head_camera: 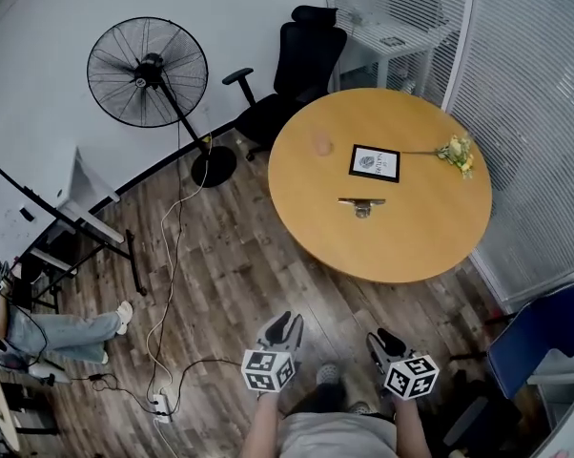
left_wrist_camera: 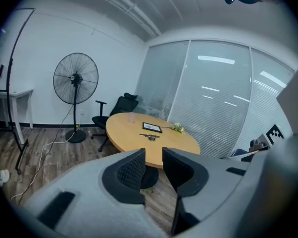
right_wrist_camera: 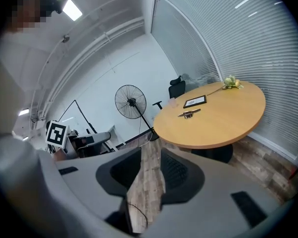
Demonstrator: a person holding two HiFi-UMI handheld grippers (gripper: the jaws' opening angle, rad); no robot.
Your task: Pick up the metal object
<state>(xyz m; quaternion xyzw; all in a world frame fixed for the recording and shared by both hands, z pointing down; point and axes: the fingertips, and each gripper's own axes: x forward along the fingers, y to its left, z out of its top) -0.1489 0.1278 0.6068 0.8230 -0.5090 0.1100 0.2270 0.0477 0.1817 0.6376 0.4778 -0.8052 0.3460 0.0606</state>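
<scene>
The metal object (head_camera: 361,204) lies near the middle of the round wooden table (head_camera: 411,246), a small silvery bar with a knob. It also shows far ahead in the left gripper view (left_wrist_camera: 150,136) and the right gripper view (right_wrist_camera: 189,113). My left gripper (head_camera: 288,324) and right gripper (head_camera: 383,342) hang side by side over the wood floor, well short of the table's near edge, both pointing toward it. The left gripper (left_wrist_camera: 154,152) is open with nothing between its jaws. The right gripper (right_wrist_camera: 150,152) is open and empty too.
On the table are a framed picture (head_camera: 375,163), a sprig of flowers (head_camera: 456,153) and a clear cup (head_camera: 322,143). A standing fan (head_camera: 149,72) and black office chair (head_camera: 297,65) stand behind it. Cables and a power strip (head_camera: 160,406) lie on the floor at the left. A blue chair (head_camera: 540,337) stands at the right.
</scene>
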